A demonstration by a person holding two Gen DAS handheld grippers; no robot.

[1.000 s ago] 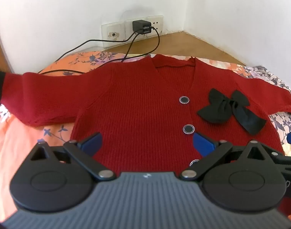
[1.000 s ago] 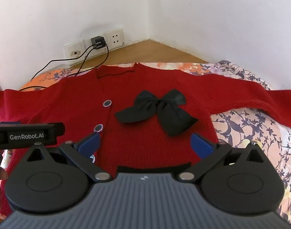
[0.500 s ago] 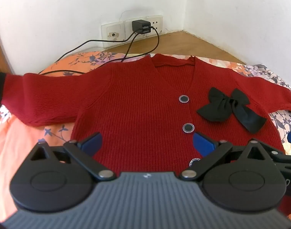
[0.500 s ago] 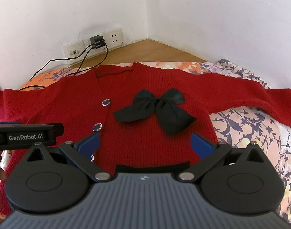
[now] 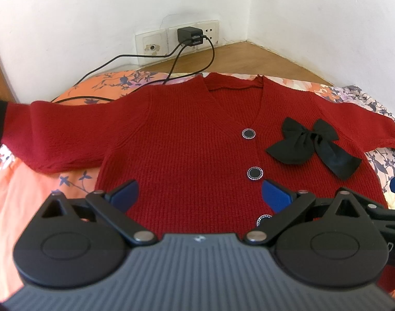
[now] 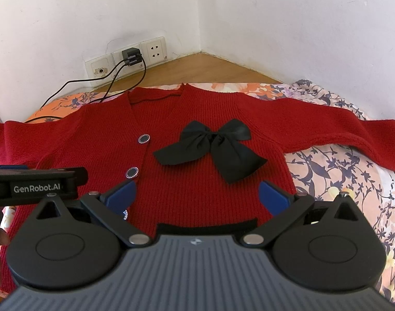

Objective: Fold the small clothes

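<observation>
A small red knit cardigan [image 5: 187,140] [image 6: 197,171] lies flat, front up, on a floral bedspread, both sleeves spread out sideways. It has round dark buttons [image 5: 255,173] down the front, a black bow [image 5: 311,146] [image 6: 213,146] on the chest and a black hem band [image 6: 207,226]. My left gripper [image 5: 200,194] hovers open over the lower left half of the cardigan, holding nothing. My right gripper [image 6: 197,194] hovers open over the lower right half, just above the hem, also holding nothing. The left gripper's body [image 6: 36,185] shows at the left of the right wrist view.
The floral bedspread [image 6: 340,171] [image 5: 23,197] fills a room corner with white walls. Wall sockets with a black charger [image 5: 189,36] [image 6: 131,55] sit behind the collar, and its cables [image 5: 114,61] trail onto the bed near the left sleeve. A wooden ledge [image 6: 210,66] runs along the wall.
Both views have shifted only very slightly; the cardigan lies as before and both grippers stay open.
</observation>
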